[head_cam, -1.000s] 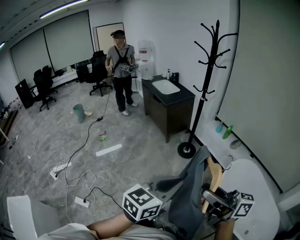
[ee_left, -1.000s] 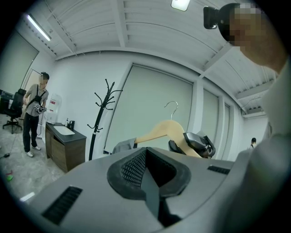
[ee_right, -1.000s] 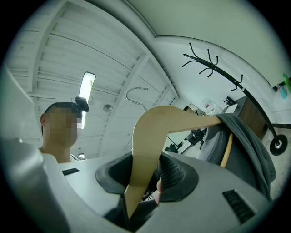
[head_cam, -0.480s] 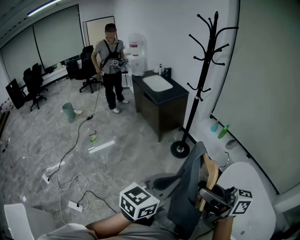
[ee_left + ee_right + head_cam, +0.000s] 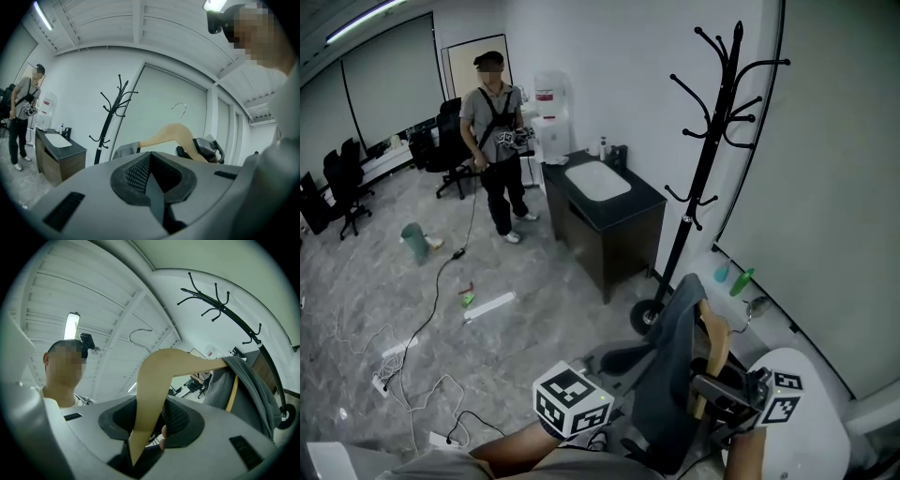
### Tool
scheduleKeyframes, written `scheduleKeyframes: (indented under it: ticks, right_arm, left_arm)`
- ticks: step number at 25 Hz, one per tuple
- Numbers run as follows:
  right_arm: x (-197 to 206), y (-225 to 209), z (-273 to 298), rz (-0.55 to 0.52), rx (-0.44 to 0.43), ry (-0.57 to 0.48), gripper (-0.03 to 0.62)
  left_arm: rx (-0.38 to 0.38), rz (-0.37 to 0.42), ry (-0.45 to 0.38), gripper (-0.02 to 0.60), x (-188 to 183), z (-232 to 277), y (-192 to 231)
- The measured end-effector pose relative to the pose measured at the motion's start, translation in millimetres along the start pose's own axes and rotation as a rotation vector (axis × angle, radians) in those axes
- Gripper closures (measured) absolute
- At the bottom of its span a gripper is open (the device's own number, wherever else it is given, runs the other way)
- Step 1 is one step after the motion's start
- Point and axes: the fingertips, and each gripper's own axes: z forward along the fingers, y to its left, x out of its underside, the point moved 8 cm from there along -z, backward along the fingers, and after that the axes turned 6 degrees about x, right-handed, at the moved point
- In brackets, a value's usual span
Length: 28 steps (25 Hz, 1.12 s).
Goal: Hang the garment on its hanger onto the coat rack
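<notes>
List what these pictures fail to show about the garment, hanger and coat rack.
Garment: head view, lower end cut off by the bottom edge; type unclear.
Coat rack base: left gripper view, hidden behind the left hand-held gripper.
Hanger gripped arm: right gripper view, its end buried inside the right hand-held gripper.

Even cool indoor light, bright ceiling tube [image 5: 71, 325], fisheye bending, dark vignetted corners

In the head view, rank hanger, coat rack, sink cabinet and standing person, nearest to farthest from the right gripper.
1. Wooden hanger, clamped in the right gripper.
2. Coat rack, just ahead.
3. Sink cabinet, ahead left.
4. Standing person, far left.
</notes>
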Motion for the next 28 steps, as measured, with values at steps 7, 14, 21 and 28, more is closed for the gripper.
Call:
scheduleKeyframes:
  ticks: [7, 14, 21, 28]
  right_arm:
    - [-57.1, -55.8, 47.0, -0.013, -0.035, 0.022, 0.444]
    - [-118.8, -130.0, 80.0, -0.007, -0.109, 0.065, 0.444]
    - [-184.6, -201.1, 103.6, 0.013, -0.189, 0.125, 0.444]
    - [-246.6, -272.8, 127.3, 0.026, -0.235, 0.179, 0.444]
  left_arm:
    - [-0.032, 0.004, -0.018, 0.576, -19.7, 18.7, 57.9]
    - [-0.099, 0.015, -0.044, 0.576, -41.5, 68.0, 116.9]
    - [-0.163, 0.035, -0.076, 0.576, -76.9, 135.1, 170.3]
    - [-0.235, 0.021, -0.102, 0.577, -95.3, 193.2, 221.4]
